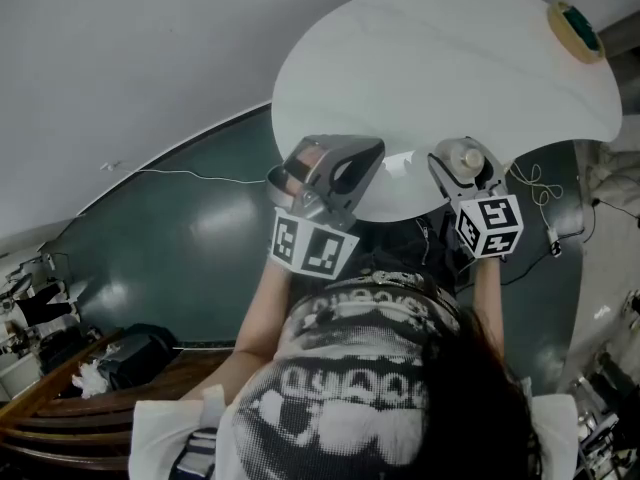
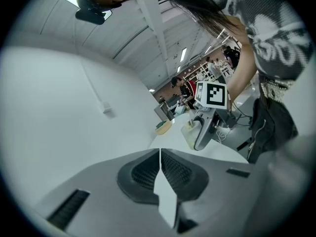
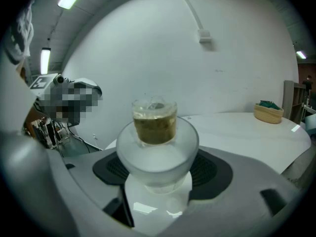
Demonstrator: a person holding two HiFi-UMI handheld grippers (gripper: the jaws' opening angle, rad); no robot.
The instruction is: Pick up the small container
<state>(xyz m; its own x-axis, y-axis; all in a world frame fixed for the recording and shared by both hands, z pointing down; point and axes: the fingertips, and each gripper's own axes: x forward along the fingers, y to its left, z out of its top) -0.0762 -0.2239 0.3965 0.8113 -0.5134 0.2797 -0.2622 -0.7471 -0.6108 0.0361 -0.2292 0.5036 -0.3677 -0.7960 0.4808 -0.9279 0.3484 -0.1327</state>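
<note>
Right hand-held gripper [image 3: 160, 174] grips the small container [image 3: 157, 147] between wide-set jaws at the white table's [image 1: 450, 58] near edge; left hand-held gripper [image 2: 159, 167] is closed, empty.

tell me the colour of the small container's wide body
Frosted, translucent white: the small container shows best in the right gripper view.

Round white table [image 1: 450, 58]; tan bowl [image 1: 574, 30] at its edge; dark green floor [image 1: 200, 238] below.

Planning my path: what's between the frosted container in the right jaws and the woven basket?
Only bare white tabletop separates frosted white container and tan woven basket; right gripper view shows it.
</note>
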